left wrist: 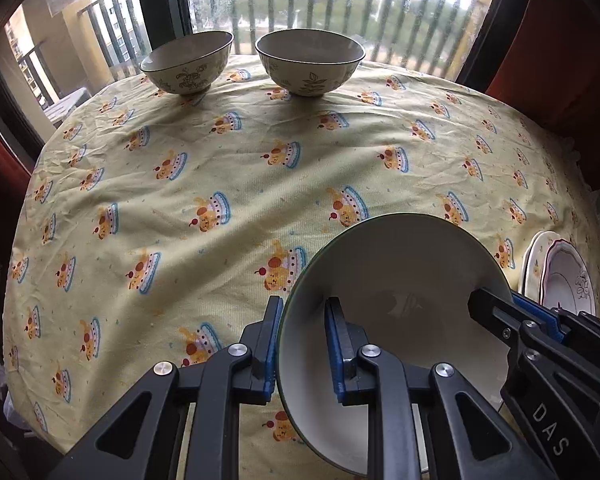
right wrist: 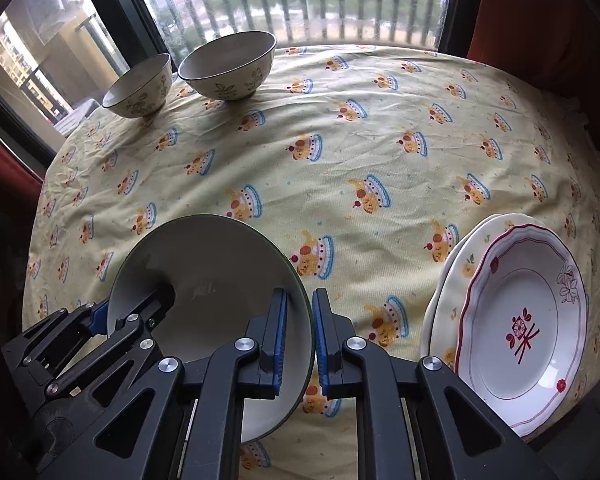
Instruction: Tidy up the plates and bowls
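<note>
Jaws down-tilted on bowl (left wrist: 400,280) rim

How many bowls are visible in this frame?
3: two patterned bowls side by side by the window, and one bowl clamped by the left gripper and right gripper.

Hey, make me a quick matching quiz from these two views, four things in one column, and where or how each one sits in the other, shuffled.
Things:
1. large bowl
2. two small bowls
3. red-rimmed plate
4. tablecloth

Places or states:
A. stacked on another plate, near right edge
B. yellow, with a cake print
C. side by side at the far edge, by the window
D. rim pinched on both sides by left gripper and right gripper

Pairs: 1-D, 2-C, 3-A, 4-B
</note>
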The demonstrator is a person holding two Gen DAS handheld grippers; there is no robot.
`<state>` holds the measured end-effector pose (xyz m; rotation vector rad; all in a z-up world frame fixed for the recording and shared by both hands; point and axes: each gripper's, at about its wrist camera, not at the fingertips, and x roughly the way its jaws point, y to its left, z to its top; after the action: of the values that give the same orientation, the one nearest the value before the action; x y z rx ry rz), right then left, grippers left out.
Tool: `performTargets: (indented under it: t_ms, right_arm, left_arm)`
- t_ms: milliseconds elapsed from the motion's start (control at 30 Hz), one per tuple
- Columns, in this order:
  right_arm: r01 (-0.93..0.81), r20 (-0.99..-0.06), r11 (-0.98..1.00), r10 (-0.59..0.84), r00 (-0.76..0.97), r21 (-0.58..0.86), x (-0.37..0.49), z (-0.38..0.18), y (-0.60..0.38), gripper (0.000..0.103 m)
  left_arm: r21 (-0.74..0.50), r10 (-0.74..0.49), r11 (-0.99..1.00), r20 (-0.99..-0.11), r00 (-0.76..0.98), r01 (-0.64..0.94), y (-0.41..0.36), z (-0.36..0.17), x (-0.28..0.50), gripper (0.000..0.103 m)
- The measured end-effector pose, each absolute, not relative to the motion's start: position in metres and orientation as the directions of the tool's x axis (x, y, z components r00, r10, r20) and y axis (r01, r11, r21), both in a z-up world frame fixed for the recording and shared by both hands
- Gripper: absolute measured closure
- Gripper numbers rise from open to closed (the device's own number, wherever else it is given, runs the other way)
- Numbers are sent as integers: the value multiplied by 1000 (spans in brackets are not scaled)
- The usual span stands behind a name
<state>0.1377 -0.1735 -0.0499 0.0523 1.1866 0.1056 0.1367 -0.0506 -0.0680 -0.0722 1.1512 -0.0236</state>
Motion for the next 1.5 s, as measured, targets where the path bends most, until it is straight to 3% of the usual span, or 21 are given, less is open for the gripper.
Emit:
performTargets:
  t_ms: [433,533,600,733,900,967,1033,1100,1300,1500]
  right_arm:
    - [-149,-926,984,140,351,92,133,-61,-199,87]
    - [-167,-922,981,152,357,97,133,-62,-198,87]
    - [-176,-915,978,170,367,111,134,-60,-199,87]
    - [-242,-901,970,124,415,22,133,-54,-189,85]
    - [-271,-896,962,135,424,17,134,-46,-187,74]
    - [-270,-893,962,142,427,24,137,-43,-189,65]
    - [-267,-881,964,136,454,12,138,-38,-191,48]
    - [-270,-874,963,139,466,9,141,-32,-191,42]
    - [-277,-861,961,136,489,-6,156,-15,-183,36]
    - [-236,-859,972,121,498,0,173,-4,-170,31]
  left_arm:
    - [-70,-24,992,-915,403,-101,-72,-79,122,82]
    - [-80,-20,988,-913,408,-129,-71,-79,121,65]
    - [-51,18,987,-909,417,-154,-71,-77,120,59]
    - [-59,30,979,-906,422,-195,-64,-71,122,40]
    - [-26,84,972,-892,445,-235,-56,-59,118,32]
    - [-29,90,968,-888,451,-250,-51,-54,117,31]
    - [-27,100,965,-881,463,-260,-47,-49,117,28]
    - [-18,115,964,-870,479,-264,-42,-43,117,23]
    - [-18,118,966,-856,503,-258,-27,-33,125,12]
    - [-13,97,978,-852,514,-207,-15,-30,142,9]
